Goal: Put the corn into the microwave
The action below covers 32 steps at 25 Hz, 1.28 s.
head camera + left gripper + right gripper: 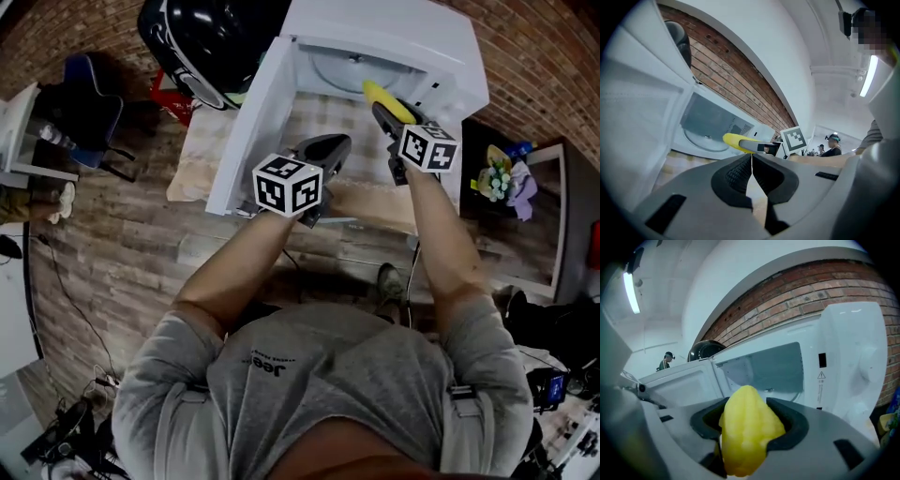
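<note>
A yellow corn cob (749, 427) is clamped between the pads of my right gripper (750, 425), its tip pointing at the open cavity of the white microwave (853, 362). In the head view the corn (384, 98) hangs just in front of the microwave (412, 42) opening, with the right gripper (392, 114) behind it. The microwave door (251, 122) stands swung open to the left. My left gripper (323, 150) sits by the door's edge, jaws pressed together with nothing held. From the left gripper view the corn (733, 139) shows ahead, past the shut left gripper (752, 161).
The microwave stands on a checked cloth (202, 155) over a table. A black helmet-like object (202, 37) sits behind the door at the left. A side shelf with flowers (502, 178) is at the right. The glass turntable (704, 139) lies inside the cavity.
</note>
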Motion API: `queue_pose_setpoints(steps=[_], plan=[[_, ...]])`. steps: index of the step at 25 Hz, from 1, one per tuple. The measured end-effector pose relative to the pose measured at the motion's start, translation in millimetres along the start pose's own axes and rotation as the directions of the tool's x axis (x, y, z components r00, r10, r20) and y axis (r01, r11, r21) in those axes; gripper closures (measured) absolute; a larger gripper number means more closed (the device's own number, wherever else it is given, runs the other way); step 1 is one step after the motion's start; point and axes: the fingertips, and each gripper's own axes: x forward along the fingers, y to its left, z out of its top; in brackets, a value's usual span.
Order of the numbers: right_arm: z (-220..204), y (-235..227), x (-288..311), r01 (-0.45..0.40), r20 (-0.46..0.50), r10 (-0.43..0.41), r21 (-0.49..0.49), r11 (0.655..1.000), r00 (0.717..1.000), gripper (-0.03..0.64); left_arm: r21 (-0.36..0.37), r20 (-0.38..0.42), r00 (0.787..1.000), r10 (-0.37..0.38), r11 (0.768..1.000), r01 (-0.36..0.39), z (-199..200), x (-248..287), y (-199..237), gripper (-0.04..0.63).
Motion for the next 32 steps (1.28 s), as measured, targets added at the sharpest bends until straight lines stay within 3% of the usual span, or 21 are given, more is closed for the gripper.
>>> queue_pose_setpoints(steps=[9,16,27,32], plan=[[-5.6,-20.9,50.8,0.118,-0.003,-0.118,-0.085,0.989,0.993,0.37,0.0,0.051,0.995,0.087,0.996,-0.088,-5.9,7.1,42.7,0.572],[0.0,-52.0,76.1,0.212,-0.003,-0.213,-0.113,0.971,0.977,0.37,0.028,0.029,0.996,0.084,0.996,-0.085,-18.6,7.0,42.8,0.572],[2.6,-70.0,101.3,0.287,-0.017,-0.292,-0.141,0.947,0.956,0.37,0.048,0.021,0.996,0.087,0.995,-0.088,-24.7,4.1,49.1,0.571],[3.0,-79.2,110.7,0.335,-0.037,-0.341,-0.112,0.936,0.939,0.37,0.046,0.022,0.996,0.083,0.995,-0.084,-24.9,5.2,49.0,0.572]])
